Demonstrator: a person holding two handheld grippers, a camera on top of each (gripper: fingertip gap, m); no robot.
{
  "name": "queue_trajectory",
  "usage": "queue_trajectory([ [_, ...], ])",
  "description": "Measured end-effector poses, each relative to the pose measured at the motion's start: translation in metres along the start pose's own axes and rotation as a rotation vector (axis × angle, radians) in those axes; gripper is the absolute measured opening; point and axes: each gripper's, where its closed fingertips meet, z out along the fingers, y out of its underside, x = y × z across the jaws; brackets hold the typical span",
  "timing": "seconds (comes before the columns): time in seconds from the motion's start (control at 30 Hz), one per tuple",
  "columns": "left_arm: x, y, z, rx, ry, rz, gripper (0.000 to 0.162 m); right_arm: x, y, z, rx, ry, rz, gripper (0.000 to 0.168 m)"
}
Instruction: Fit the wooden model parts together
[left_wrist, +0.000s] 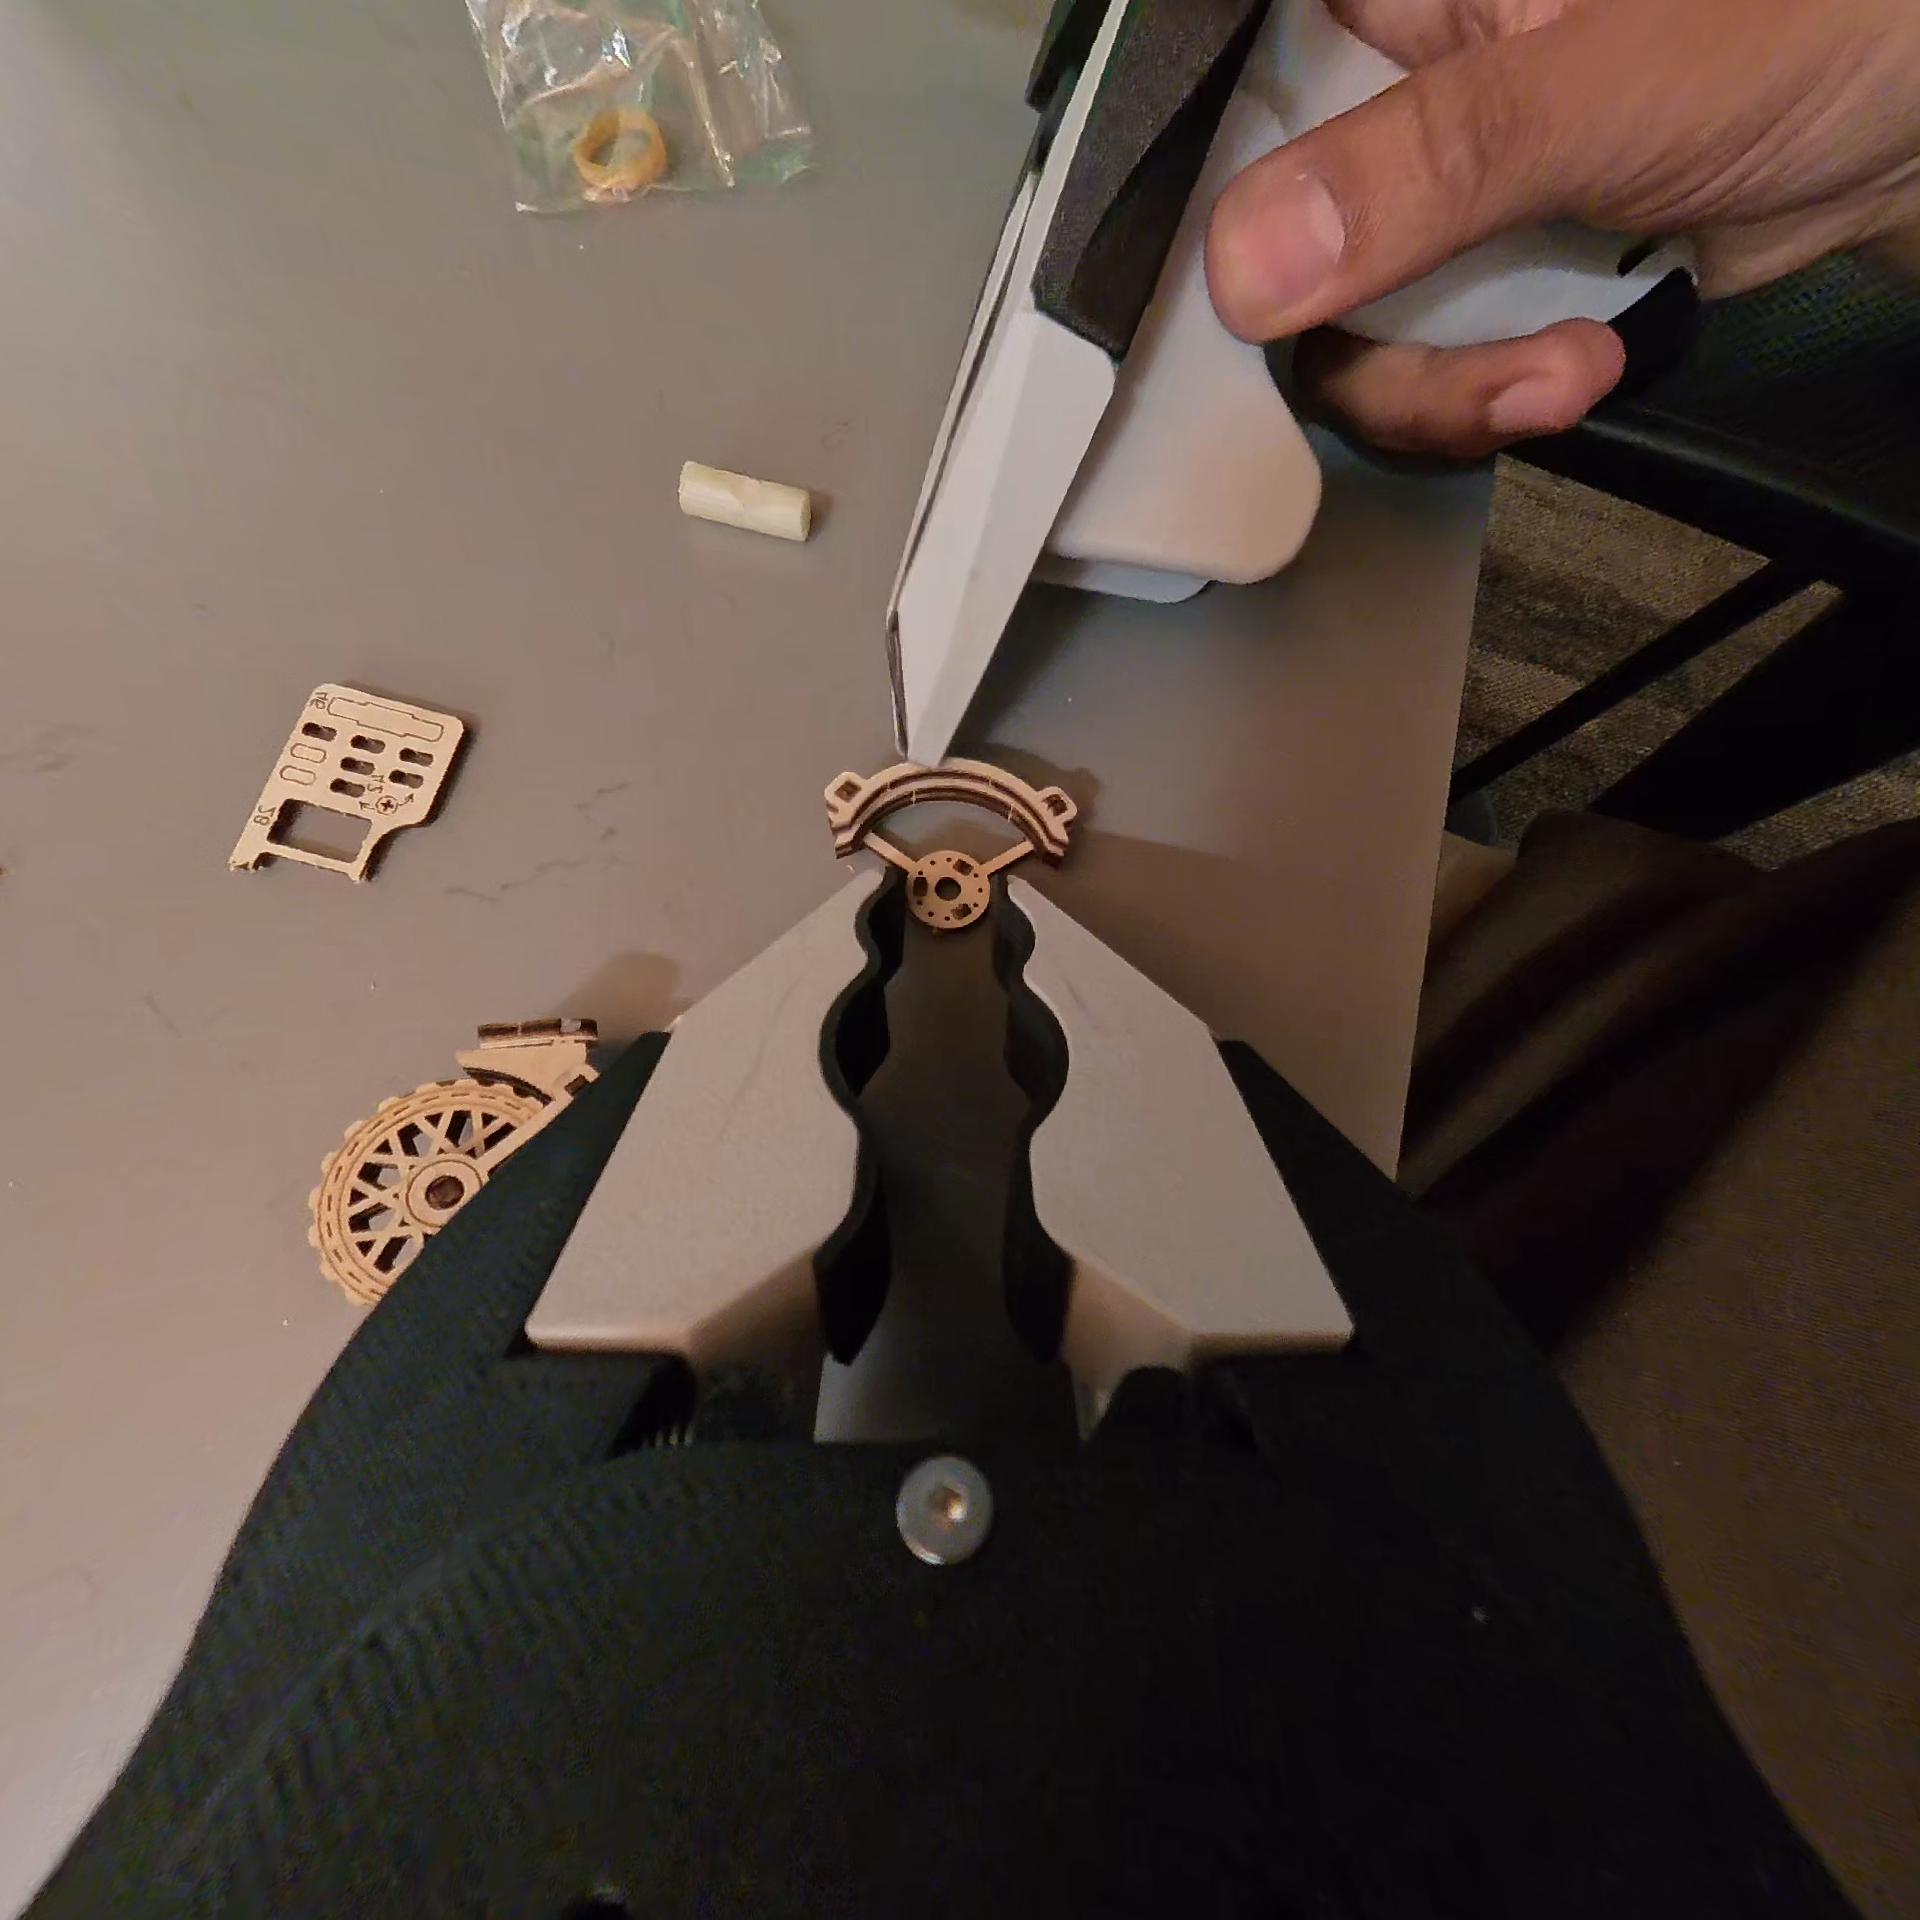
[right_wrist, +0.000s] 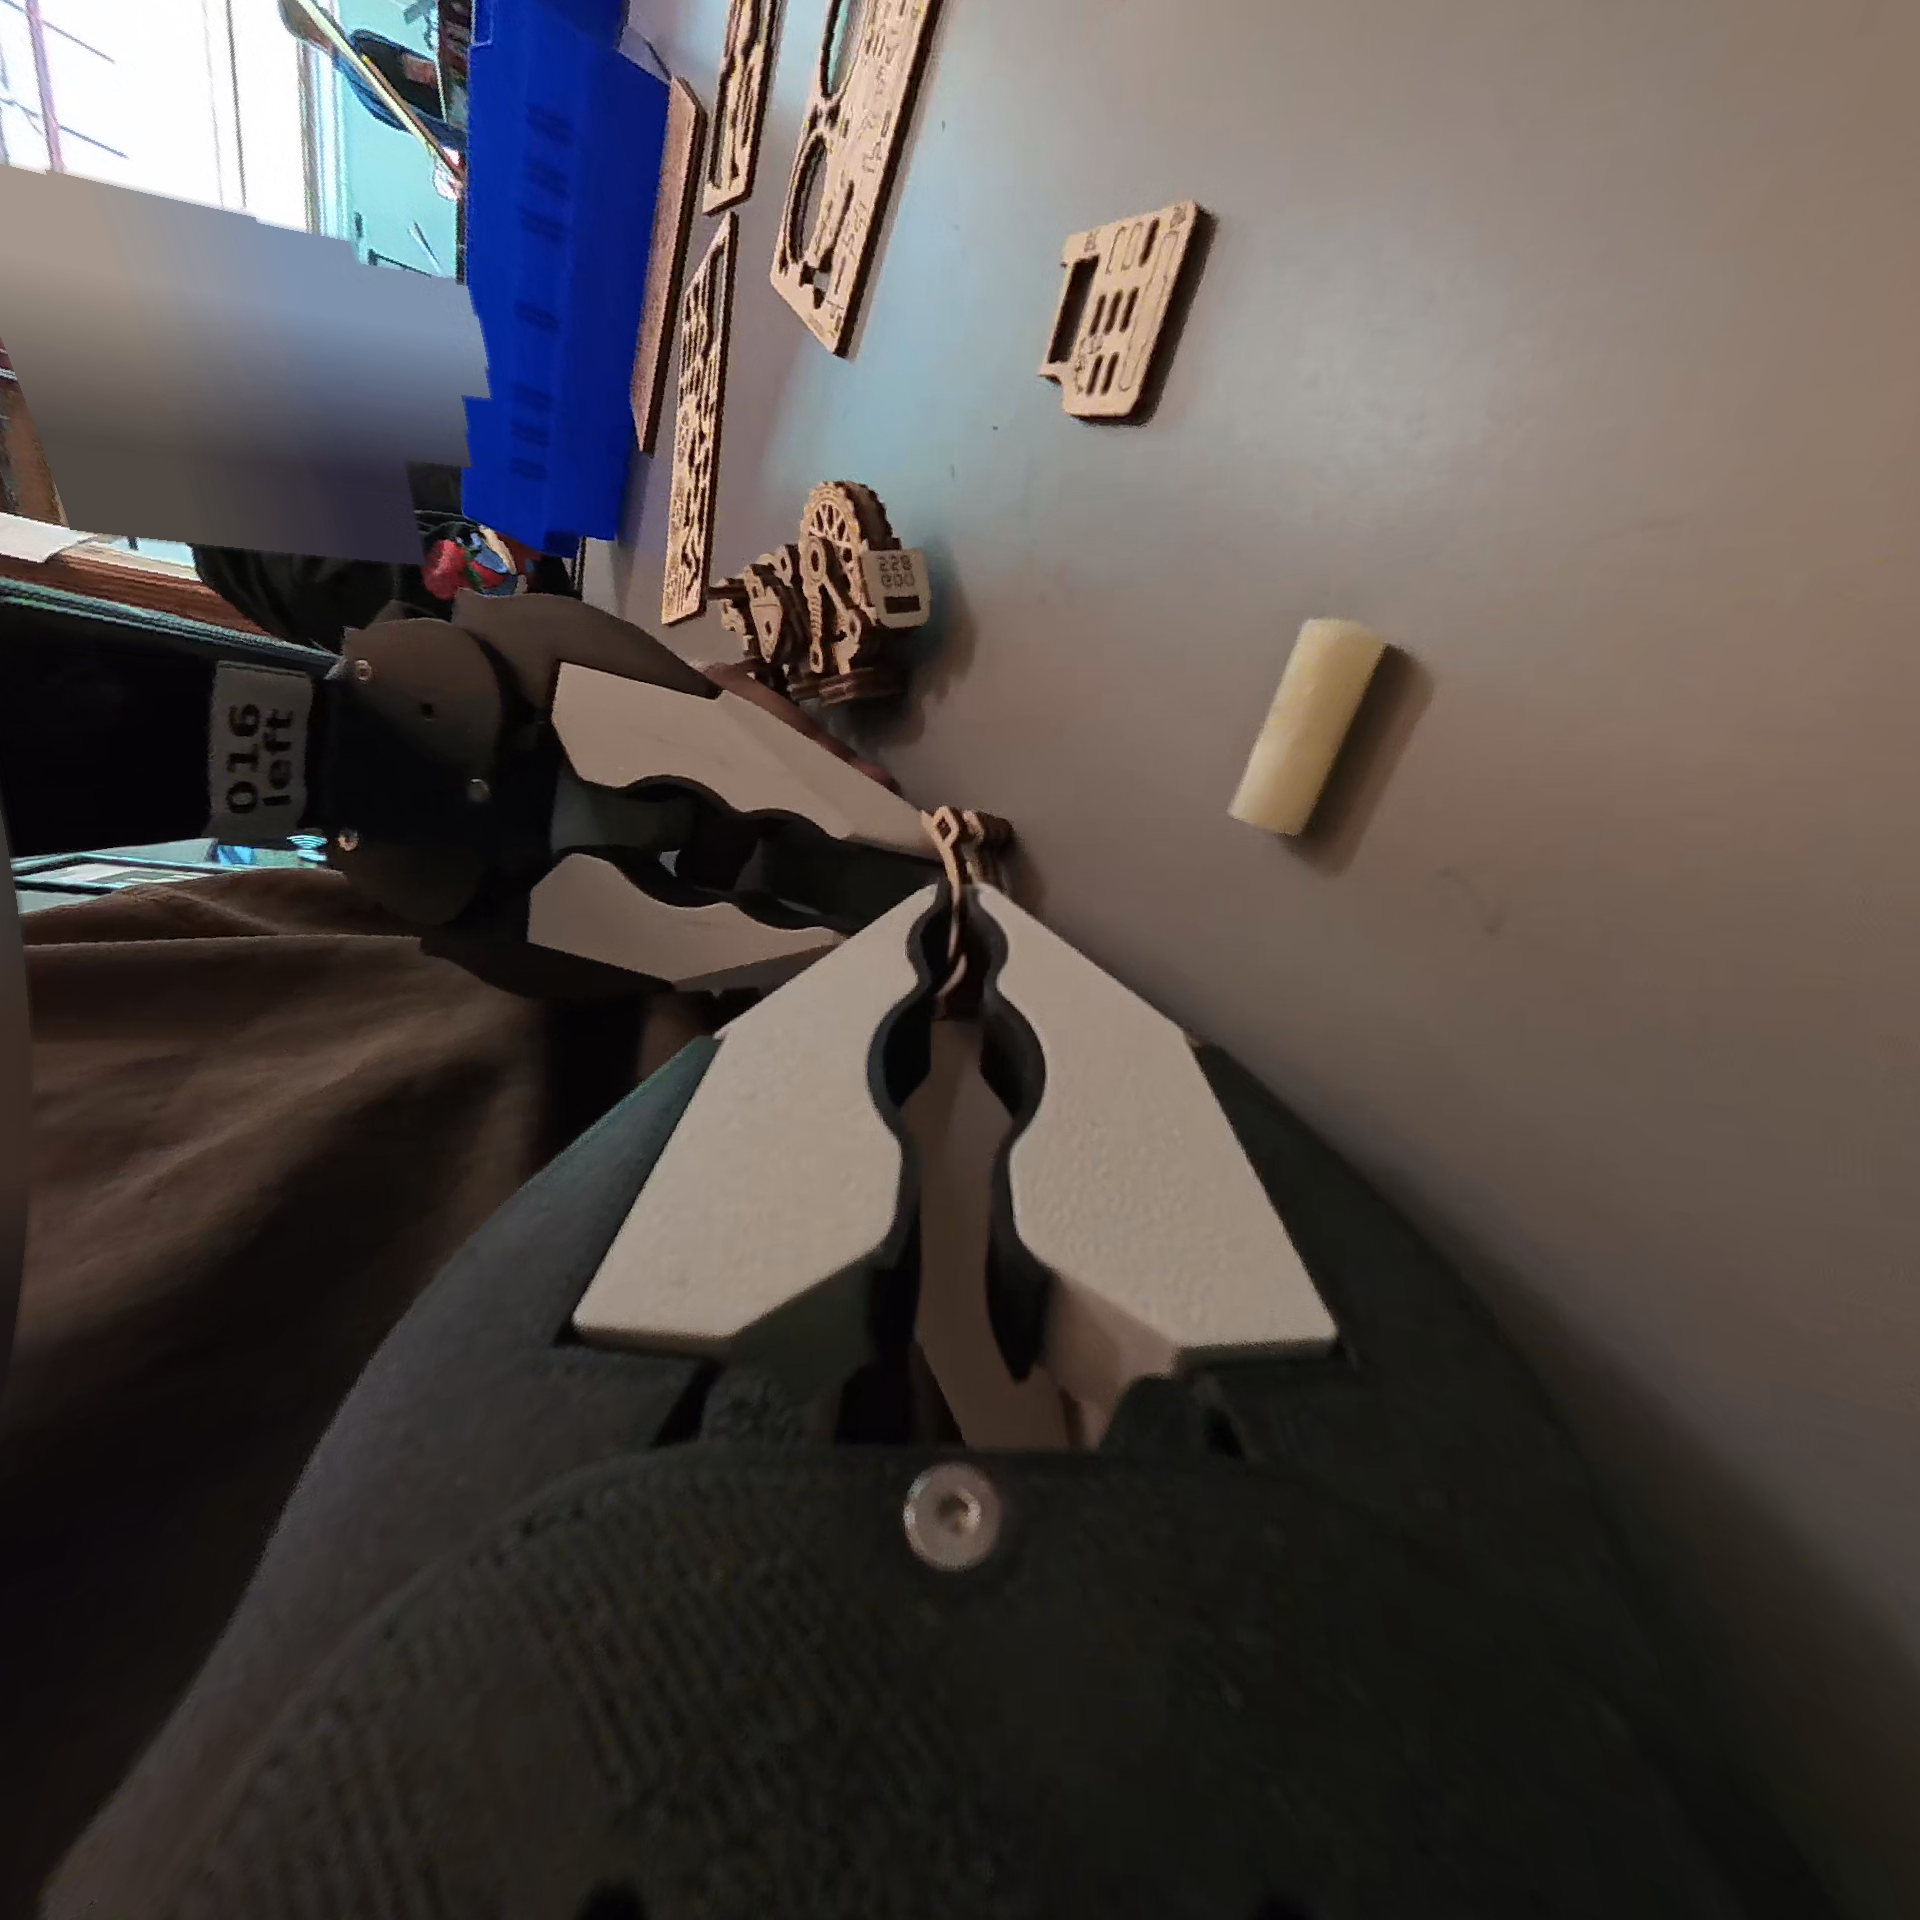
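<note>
Left gripper (left_wrist: 943, 899): grey two-finger tongs with black wavy inner pads, jaws narrowed onto the round perforated hub of the small fan-shaped laser-cut wooden part (left_wrist: 948, 836); gap behind the tips stays visible.
Right gripper (right_wrist: 961, 914): grey fingers on a dark body, jaws drawn close and pinching the same wooden part edge-on at their tips; in the left wrist view its tip (left_wrist: 906, 717) meets the part's curved rim from above.
Hand (left_wrist: 1538, 177): bare fingers wrapped round the right gripper's white handle.
Wooden part, appearance: pale plywood with dark burnt edges, layered arc rim with a small square lug at each end, two spokes running to the hub.
Wooden part, place: just above the grey tabletop (left_wrist: 312, 416), near the table's edge, between the two sets of tips.
Spoked wooden wheel assembly (left_wrist: 436, 1174): lying on the table beside the left gripper, partly hidden by its body.
Flat slotted wooden plate (left_wrist: 348, 779): on the table, well apart from the tongs.
Short cream cylinder (left_wrist: 746, 502): on the table, lying on its side.
Clear plastic bag (left_wrist: 634, 94): farther off, holding a yellowish ring.
Blue plastic bin (right_wrist: 556, 270): at the table's far side, beside cut-out wooden sheets (right_wrist: 842, 156).
</note>
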Motion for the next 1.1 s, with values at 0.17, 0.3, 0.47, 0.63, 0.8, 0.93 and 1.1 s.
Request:
queue_trajectory([
  [0.17, 0.000, 0.000, 0.000, 0.000, 0.001, -0.001, 0.014, -0.001, -0.001, -0.001, 0.005, 0.012, -0.025, 0.000],
  [0.3, 0.000, 0.000, 0.000, 0.000, 0.002, -0.003, 0.014, -0.005, -0.003, -0.001, 0.013, 0.004, -0.053, 0.000],
  [0.47, 0.000, 0.000, 0.000, 0.000, 0.002, -0.003, 0.014, -0.003, -0.001, 0.000, 0.000, 0.048, -0.085, 0.000],
  [0.63, 0.000, 0.000, 0.000, -0.001, 0.000, 0.000, 0.014, -0.004, -0.002, 0.002, -0.001, 0.085, -0.135, 0.000],
  [0.8, 0.000, 0.000, 0.000, 0.000, 0.001, -0.001, 0.014, -0.009, -0.006, -0.001, 0.023, 0.082, -0.167, 0.000],
  [0.93, 0.000, 0.000, 0.000, -0.001, 0.001, -0.002, 0.014, -0.005, -0.003, 0.005, -0.001, 0.119, -0.196, 0.000],
  [1.1, 0.000, 0.000, 0.000, 0.000, 0.000, -0.001, 0.014, -0.018, -0.010, 0.000, 0.047, 0.064, -0.202, 0.000],
])
